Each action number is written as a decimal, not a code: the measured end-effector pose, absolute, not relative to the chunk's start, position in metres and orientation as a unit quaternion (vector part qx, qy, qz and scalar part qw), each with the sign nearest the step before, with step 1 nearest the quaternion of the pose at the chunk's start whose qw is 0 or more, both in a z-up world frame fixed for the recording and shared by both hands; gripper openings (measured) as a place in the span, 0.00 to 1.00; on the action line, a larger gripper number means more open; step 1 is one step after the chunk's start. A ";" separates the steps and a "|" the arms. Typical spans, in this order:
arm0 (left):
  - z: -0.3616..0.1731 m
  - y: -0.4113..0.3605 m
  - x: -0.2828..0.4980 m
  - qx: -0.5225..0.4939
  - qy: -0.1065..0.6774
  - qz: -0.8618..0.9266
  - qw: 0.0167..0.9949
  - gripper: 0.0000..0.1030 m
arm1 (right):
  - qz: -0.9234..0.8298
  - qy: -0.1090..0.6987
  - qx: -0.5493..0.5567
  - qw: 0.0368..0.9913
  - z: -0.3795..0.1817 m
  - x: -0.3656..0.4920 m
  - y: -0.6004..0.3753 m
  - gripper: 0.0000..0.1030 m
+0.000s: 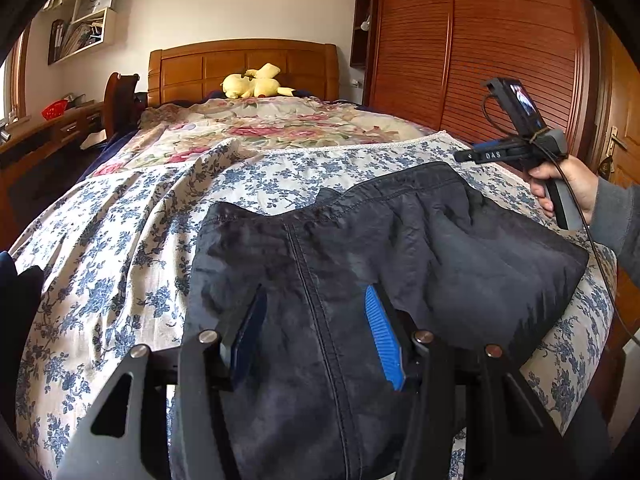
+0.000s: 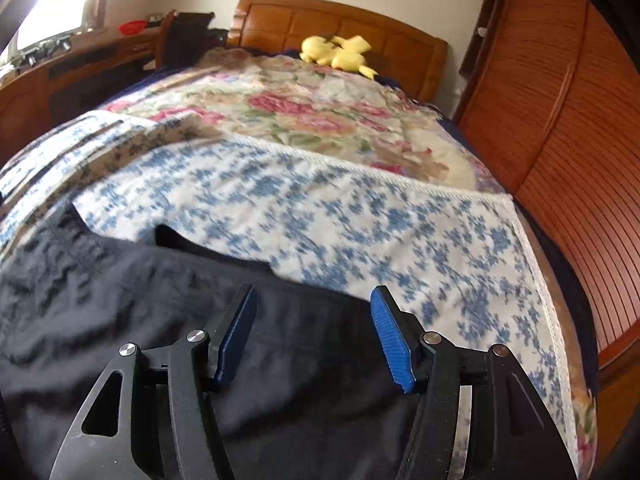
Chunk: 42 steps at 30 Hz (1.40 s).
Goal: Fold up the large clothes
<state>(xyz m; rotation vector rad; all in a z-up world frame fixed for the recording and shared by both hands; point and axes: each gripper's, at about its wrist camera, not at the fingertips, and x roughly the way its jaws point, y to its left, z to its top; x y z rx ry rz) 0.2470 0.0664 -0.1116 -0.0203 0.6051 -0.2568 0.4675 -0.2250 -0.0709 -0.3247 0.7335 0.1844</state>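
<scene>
From my left wrist camera I look along the left gripper (image 1: 316, 320), whose blue pads stand apart with the dark garment (image 1: 360, 264) running up between them. The cloth bulges through the gap, but I cannot tell whether the pads actually press on it. The garment lies on the blue-flowered sheet (image 1: 120, 240) at the near end of the bed (image 1: 244, 68), a stitched seam running down its middle and a gathered band along its far edge. To the right a hand (image 1: 568, 188) in a grey sleeve holds the right gripper (image 1: 464, 156) by its handle, above the sheet just beyond the garment's far right corner; from here I cannot make out its jaws. Farther up the bed lies a rose-patterned quilt (image 1: 272, 124), and a yellow plush toy (image 1: 256, 84) rests against the headboard. A wooden wardrobe (image 1: 500, 40) stands on the right.

From my right wrist camera, which is blurred, the right gripper's (image 2: 314, 332) pads are spread apart with nothing between them, above the garment's (image 2: 160, 320) edge. The flowered sheet (image 2: 360, 220) stretches beyond, then the quilt (image 2: 320, 112) and the plush toy (image 2: 336, 54).
</scene>
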 end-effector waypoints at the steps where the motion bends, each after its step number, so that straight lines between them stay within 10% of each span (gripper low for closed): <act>1: -0.112 0.066 0.247 -0.009 0.297 -0.127 0.946 0.49 | 0.083 0.361 -0.155 0.916 -0.074 0.467 -0.233 0.59; 24: -0.123 0.049 0.255 0.001 0.311 -0.147 0.939 0.49 | 0.056 0.499 -0.012 0.865 -0.164 0.508 -0.309 0.58; 26: -0.123 0.048 0.255 0.001 0.312 -0.148 0.939 0.49 | 0.067 0.496 -0.011 0.866 -0.162 0.508 -0.309 0.49; 28: -0.124 0.047 0.255 0.002 0.313 -0.148 0.938 0.49 | 0.064 0.473 -0.029 0.879 -0.152 0.502 -0.304 0.18; 31: -0.124 0.047 0.255 0.006 0.312 -0.147 0.939 0.49 | 0.077 0.411 -0.040 0.908 -0.124 0.490 -0.297 0.09; 39: -0.120 0.051 0.252 0.002 0.307 -0.146 0.940 0.49 | 0.026 0.430 -0.037 0.902 -0.112 0.499 -0.303 0.10; 42: -0.119 0.051 0.249 0.002 0.305 -0.147 0.941 0.49 | 0.016 0.433 -0.048 0.900 -0.110 0.490 -0.299 0.29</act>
